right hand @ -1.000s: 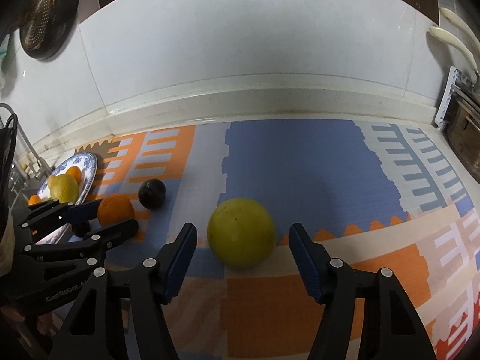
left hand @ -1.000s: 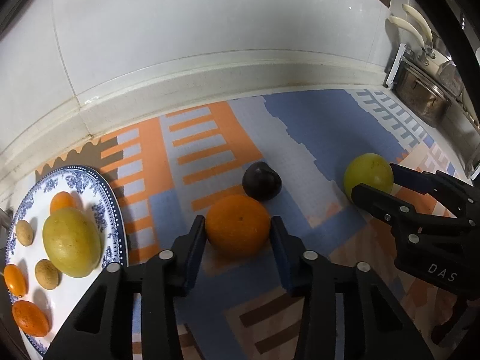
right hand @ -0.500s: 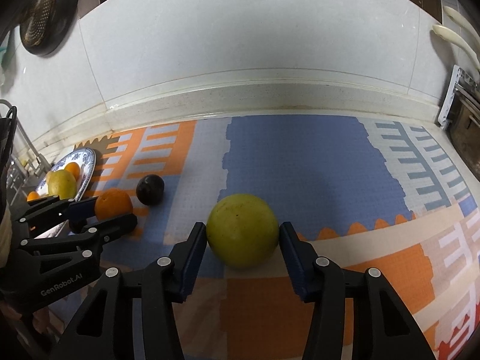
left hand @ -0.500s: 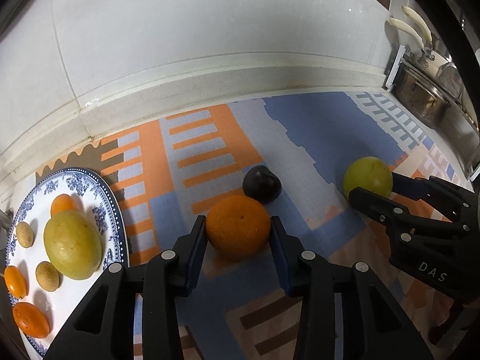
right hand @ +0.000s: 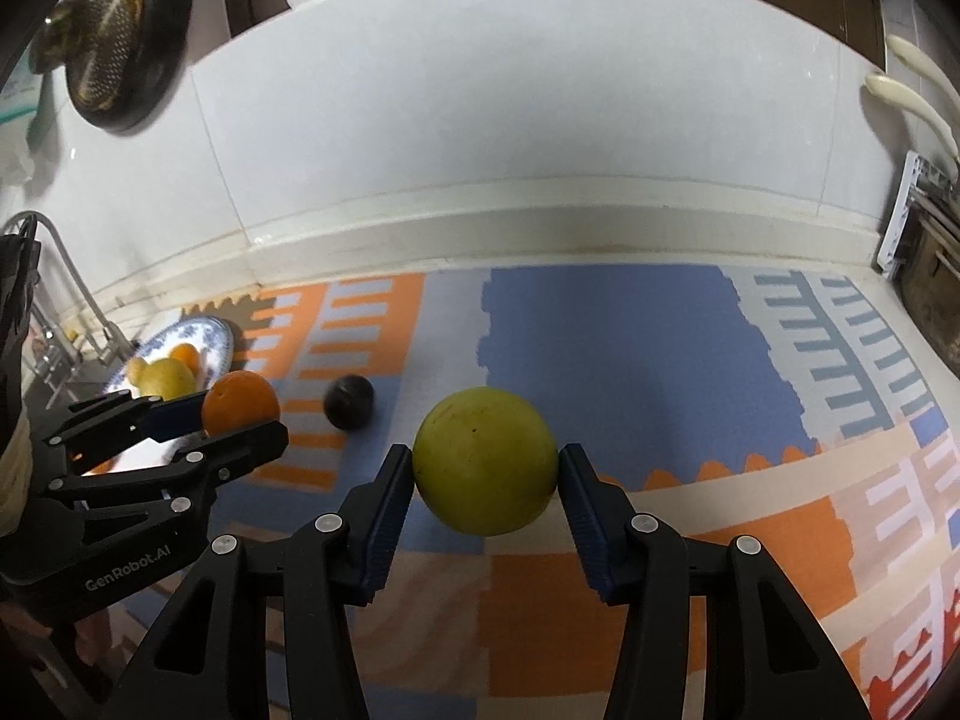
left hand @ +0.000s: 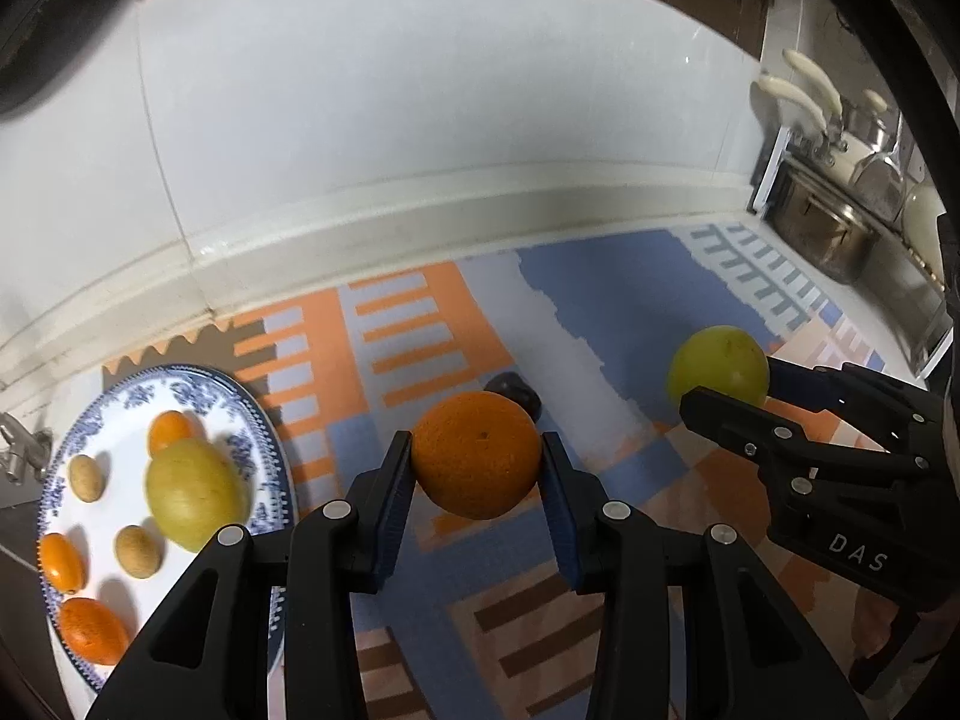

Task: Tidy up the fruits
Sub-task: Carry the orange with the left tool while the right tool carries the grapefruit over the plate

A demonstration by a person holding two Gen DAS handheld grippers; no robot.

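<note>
My left gripper (left hand: 477, 468) is shut on an orange (left hand: 477, 462) and holds it lifted above the patterned mat. My right gripper (right hand: 485, 471) is shut on a yellow-green round fruit (right hand: 485, 468), also lifted. Each gripper shows in the other's view: the right one (left hand: 720, 384) with its fruit (left hand: 718, 363), the left one (right hand: 240, 411) with the orange (right hand: 240, 401). A dark plum (right hand: 349, 401) lies on the mat between them, mostly hidden behind the orange in the left wrist view (left hand: 516, 387). A blue-and-white plate (left hand: 252, 414) at the left holds a yellow-green fruit (left hand: 192, 495) and several small fruits.
The white tiled wall and its ledge (left hand: 420, 210) run along the back of the counter. Metal pots (left hand: 822, 228) stand at the far right. A faucet (right hand: 60, 276) and a sink are at the left, beyond the plate (right hand: 210, 336). A strainer (right hand: 108, 30) hangs on the wall.
My right gripper closed on the yellow-green fruit. Both grippers then lifted their fruits off the mat, so the orange now covers most of the plum in the left wrist view.
</note>
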